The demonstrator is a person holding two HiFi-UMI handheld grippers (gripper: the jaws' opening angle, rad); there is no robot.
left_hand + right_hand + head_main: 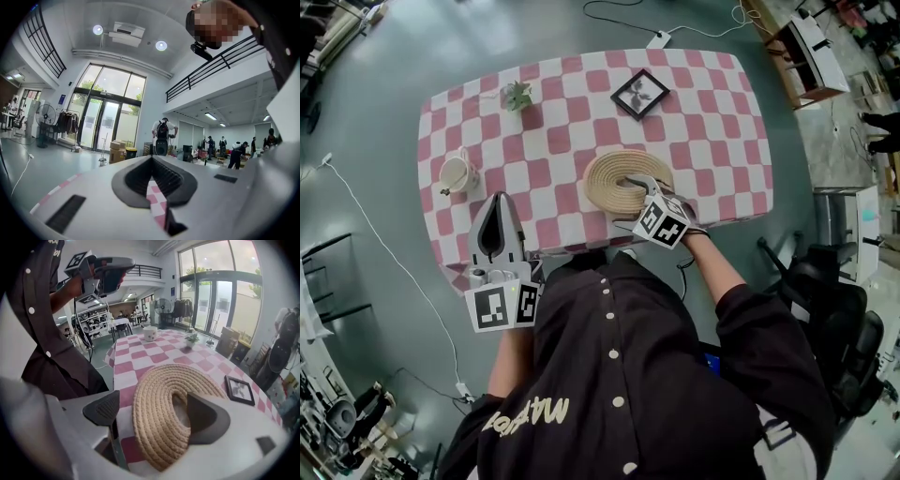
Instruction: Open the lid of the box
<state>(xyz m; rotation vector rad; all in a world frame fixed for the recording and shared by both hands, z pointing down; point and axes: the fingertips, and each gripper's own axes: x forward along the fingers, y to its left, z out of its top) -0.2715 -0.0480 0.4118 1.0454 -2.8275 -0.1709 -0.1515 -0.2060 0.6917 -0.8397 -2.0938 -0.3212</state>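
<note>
A round lid of coiled rope (pixel 614 178) with a hollow in its middle lies on the pink-and-white checked table (pixel 712 122), near the front edge. My right gripper (pixel 639 194) reaches over its near side. In the right gripper view the right gripper (pixel 157 414) stands open astride the lid (pixel 159 427): the left pad (pixel 104 409) is outside the coil with a gap, and the right pad (pixel 206 420) sits in the hollow. No box body shows under the lid. My left gripper (pixel 499 199) is held above the table's front left, shut and empty (pixel 152 159).
A cream mug (pixel 457 173) stands at the left edge, a small potted plant (pixel 518 95) at the back left, and a black picture frame (pixel 639 94) behind the lid. A dark chair (pixel 825 291) is on the floor at the right. Cables run along the floor.
</note>
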